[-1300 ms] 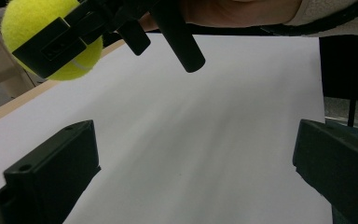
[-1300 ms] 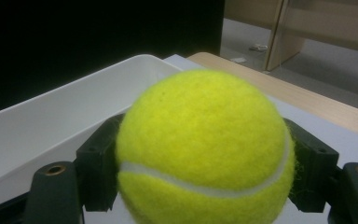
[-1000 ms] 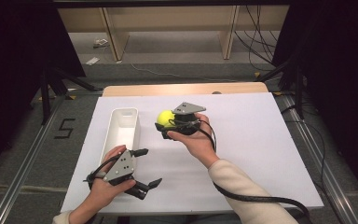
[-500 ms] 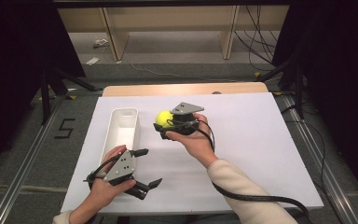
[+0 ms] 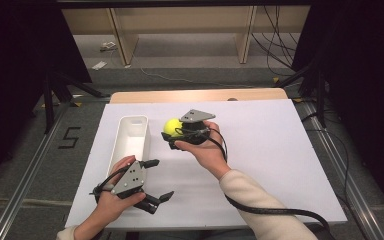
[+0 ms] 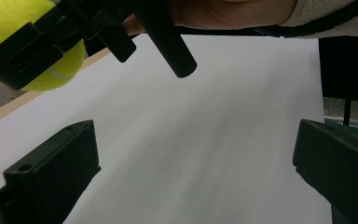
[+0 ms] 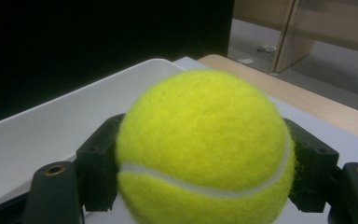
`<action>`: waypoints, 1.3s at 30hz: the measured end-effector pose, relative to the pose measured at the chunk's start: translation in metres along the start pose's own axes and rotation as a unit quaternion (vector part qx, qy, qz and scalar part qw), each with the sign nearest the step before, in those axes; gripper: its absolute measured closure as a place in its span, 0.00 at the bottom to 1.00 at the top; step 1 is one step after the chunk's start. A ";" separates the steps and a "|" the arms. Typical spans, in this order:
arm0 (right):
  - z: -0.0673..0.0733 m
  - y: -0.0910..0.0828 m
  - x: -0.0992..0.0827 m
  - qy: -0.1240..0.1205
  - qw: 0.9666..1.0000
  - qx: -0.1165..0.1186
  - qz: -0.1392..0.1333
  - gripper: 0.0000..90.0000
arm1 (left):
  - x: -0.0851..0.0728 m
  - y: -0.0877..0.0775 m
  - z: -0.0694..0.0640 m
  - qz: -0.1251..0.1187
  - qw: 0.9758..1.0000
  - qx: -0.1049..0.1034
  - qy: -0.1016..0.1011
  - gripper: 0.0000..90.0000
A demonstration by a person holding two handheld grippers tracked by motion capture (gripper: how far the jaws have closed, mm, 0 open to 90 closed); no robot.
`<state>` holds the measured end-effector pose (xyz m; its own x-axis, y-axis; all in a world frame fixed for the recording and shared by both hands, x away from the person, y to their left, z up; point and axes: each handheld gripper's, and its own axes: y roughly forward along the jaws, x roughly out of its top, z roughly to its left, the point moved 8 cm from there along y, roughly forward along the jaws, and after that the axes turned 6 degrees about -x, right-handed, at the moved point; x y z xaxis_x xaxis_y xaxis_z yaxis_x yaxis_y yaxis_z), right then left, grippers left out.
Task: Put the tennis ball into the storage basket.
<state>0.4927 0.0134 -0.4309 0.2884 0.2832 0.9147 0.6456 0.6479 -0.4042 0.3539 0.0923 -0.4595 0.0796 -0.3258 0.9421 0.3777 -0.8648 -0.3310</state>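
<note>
A yellow tennis ball [image 5: 171,126] is held above the white table sheet, just right of a white oblong tray [image 5: 130,141]. My right gripper [image 5: 172,134] is shut on the tennis ball [image 7: 200,149], whose two sides press against the black jaws. The tray's rim [image 7: 51,121] lies right behind the ball in the right gripper view. My left gripper [image 5: 155,180] rests low at the near left of the table, open, with nothing between its jaws. The left gripper view looks over bare sheet toward the ball [image 6: 32,42] held in the other gripper.
The white sheet [image 5: 280,150] covers most of the wooden table [image 5: 200,95]. A black cable [image 5: 275,210] trails from my right gripper along the sleeve. Metal rails and floor lie to both sides; wooden shelving stands beyond the far edge.
My right gripper with the ball has shifted slightly left, toward the tray. The left gripper has stayed where it was.
</note>
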 end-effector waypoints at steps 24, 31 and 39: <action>0.004 0.003 0.003 0.000 1.000 0.006 0.002 0.30 | 0.000 0.000 0.000 0.001 1.000 -0.002 -0.001 0.00; 0.009 0.007 0.008 -0.005 1.000 0.010 -0.001 0.30 | 0.000 0.000 0.000 0.000 1.000 -0.002 -0.001 0.00; 0.013 0.010 0.009 -0.006 1.000 0.014 0.000 0.30 | 0.000 0.000 0.000 0.000 1.000 -0.002 0.000 0.00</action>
<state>0.4929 0.0318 -0.4267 0.2798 0.2909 0.9149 0.6263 0.6670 -0.4036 0.3534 0.0922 -0.4594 0.0789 -0.3256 0.9422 0.3740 -0.8664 -0.3308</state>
